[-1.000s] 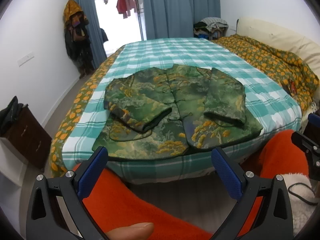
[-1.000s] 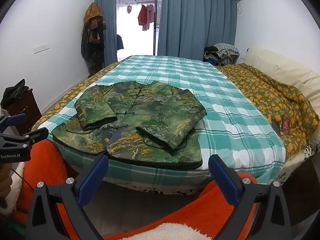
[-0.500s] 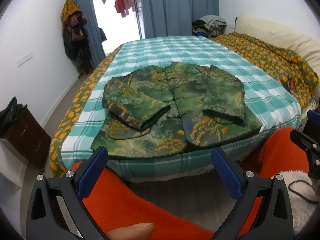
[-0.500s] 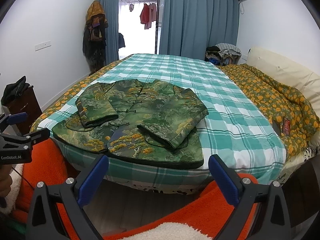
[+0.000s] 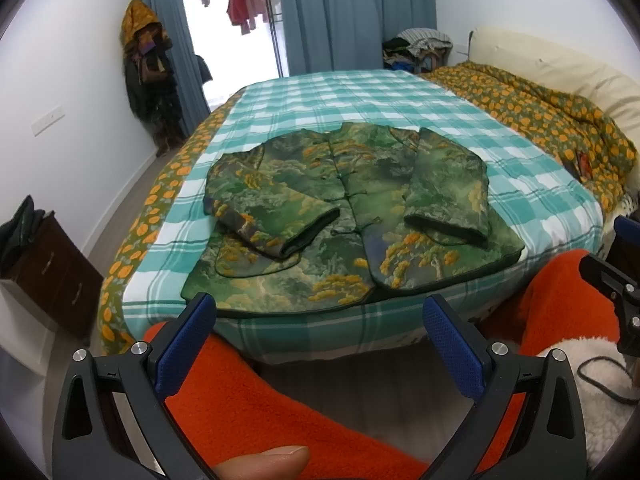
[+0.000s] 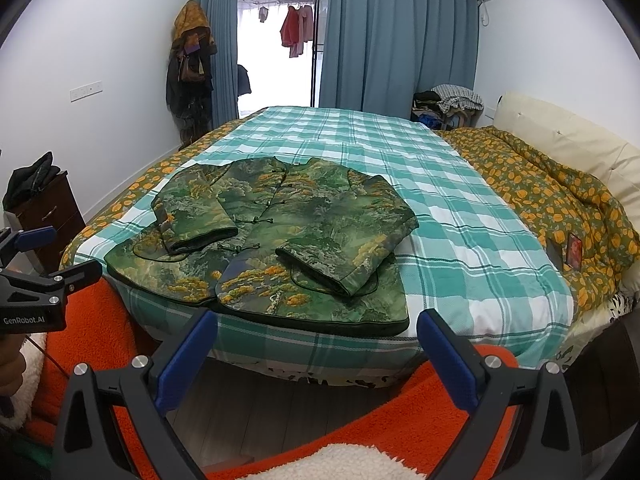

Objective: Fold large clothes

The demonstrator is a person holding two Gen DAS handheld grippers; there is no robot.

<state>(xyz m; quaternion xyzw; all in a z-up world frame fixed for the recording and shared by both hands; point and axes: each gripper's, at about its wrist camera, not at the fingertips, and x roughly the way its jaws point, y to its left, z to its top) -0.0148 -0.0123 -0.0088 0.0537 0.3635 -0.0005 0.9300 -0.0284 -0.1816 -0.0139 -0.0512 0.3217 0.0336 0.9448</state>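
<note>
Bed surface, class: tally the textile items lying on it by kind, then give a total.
Green patterned jacket: 1
Teal checked sheet: 1
Orange-flowered quilt: 1
Total: 3

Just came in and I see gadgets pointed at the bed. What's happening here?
A person is holding a two-finger gripper in each hand, about to fold a green patterned jacket lying flat on the checked bedsheet. Both sleeves are already folded in over the front. The left gripper and right gripper are open and empty, short of the bed's near edge, touching nothing yet.
</note>
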